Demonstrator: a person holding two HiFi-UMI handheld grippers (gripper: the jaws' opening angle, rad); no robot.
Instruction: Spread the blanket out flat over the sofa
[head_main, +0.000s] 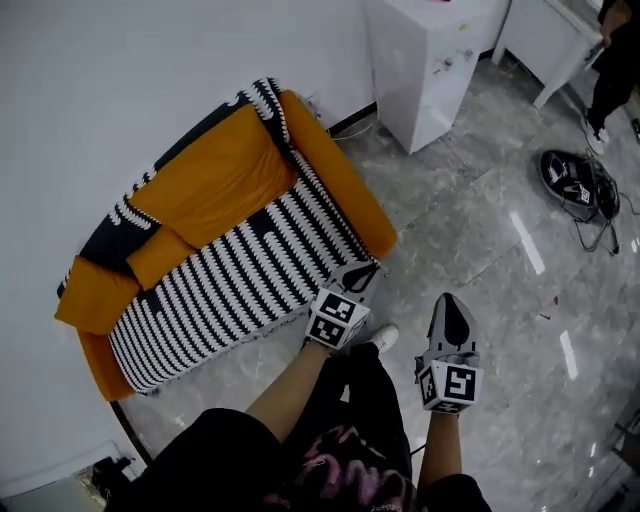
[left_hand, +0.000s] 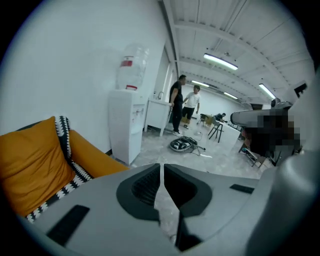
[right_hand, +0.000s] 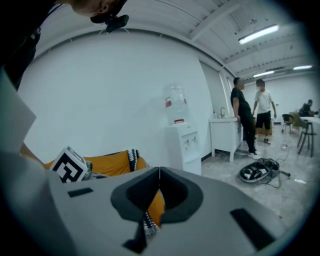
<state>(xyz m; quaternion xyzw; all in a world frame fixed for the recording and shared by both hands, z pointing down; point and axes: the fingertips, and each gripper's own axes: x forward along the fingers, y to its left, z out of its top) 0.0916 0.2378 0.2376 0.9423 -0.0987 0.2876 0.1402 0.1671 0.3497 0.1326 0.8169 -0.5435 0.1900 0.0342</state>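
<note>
The orange sofa (head_main: 335, 170) stands along the wall, with the striped blanket (head_main: 230, 280) lying lengthwise over its seat and up over its back. Both tools are closed and empty in front of it: the left tool (head_main: 357, 276) is just off the sofa's front corner, and the right tool (head_main: 450, 306) is farther out over open floor.

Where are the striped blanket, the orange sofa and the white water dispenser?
Black-and-white striped blanket (head_main: 240, 285): head view, the stretch over the seat.
Orange fabric sofa (head_main: 345, 185): head view, its bare armrest.
White water dispenser (left_hand: 124, 127): left gripper view, its cabinet front.
</note>
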